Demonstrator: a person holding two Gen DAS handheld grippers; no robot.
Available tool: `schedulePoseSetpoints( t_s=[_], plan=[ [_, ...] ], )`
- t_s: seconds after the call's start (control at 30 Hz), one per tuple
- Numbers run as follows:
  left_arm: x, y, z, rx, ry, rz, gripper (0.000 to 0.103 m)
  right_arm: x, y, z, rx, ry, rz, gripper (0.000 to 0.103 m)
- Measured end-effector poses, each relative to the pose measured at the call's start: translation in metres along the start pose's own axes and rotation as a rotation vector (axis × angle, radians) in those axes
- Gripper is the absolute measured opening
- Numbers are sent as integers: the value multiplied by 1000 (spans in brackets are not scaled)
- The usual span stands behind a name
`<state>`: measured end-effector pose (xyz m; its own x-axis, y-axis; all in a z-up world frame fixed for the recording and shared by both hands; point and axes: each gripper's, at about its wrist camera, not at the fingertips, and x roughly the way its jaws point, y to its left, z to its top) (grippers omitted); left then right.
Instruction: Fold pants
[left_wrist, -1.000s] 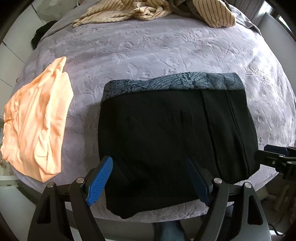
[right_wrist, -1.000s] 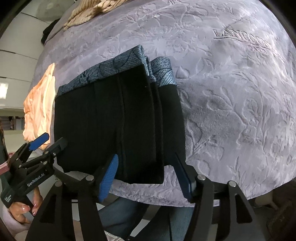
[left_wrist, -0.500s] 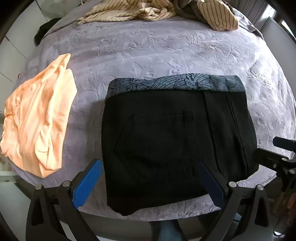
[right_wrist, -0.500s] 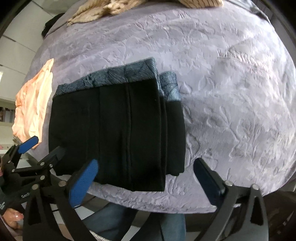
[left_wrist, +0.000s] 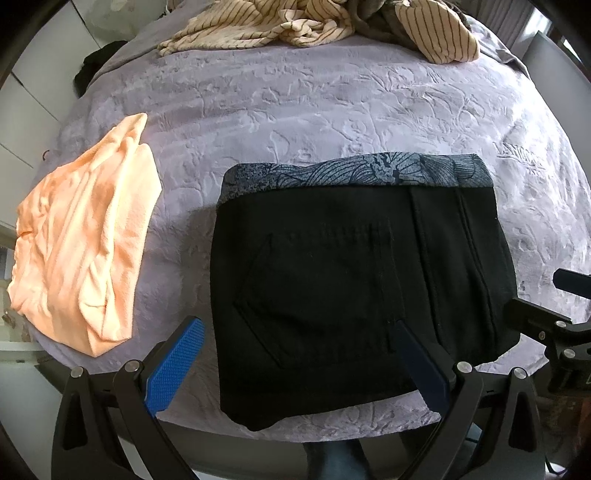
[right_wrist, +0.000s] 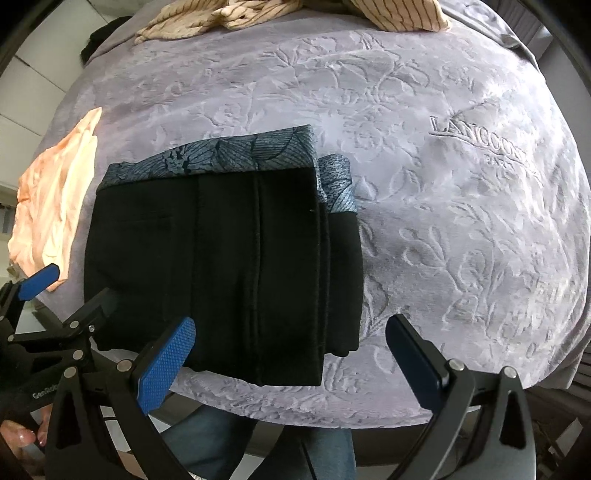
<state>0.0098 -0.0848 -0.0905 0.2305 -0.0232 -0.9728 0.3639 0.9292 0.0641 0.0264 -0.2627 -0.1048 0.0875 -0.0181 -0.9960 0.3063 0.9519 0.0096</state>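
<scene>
The black pants (left_wrist: 332, 280), folded into a compact rectangle with a blue patterned waistband (left_wrist: 354, 171) on the far side, lie flat near the front edge of the bed. My left gripper (left_wrist: 299, 363) hovers over their near left part, open wide, pads touching nothing. In the right wrist view the same pants (right_wrist: 221, 258) show stacked layers at their right side. My right gripper (right_wrist: 290, 360) is open wide above their near right corner and holds nothing. The left gripper (right_wrist: 70, 293) shows at the left edge there.
A lavender embossed bed cover (left_wrist: 332, 103) spreads all round. An orange garment (left_wrist: 81, 240) lies left of the pants. Striped beige clothes (left_wrist: 295, 22) are heaped at the far edge. A person's jeans-clad legs (right_wrist: 258, 443) stand at the front edge, a hand (right_wrist: 22, 439) at lower left.
Both grippers have opened from a narrower spread to full width and drawn slightly off the pants' near edge. The pants lie still where they were.
</scene>
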Motion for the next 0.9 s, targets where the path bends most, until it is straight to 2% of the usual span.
schedulePoseSetpoints(
  t_s=[0.9],
  plan=[
    [-1, -3, -3, 9, 1, 13, 103, 2, 2, -6, 8, 16, -1, 103]
  ],
)
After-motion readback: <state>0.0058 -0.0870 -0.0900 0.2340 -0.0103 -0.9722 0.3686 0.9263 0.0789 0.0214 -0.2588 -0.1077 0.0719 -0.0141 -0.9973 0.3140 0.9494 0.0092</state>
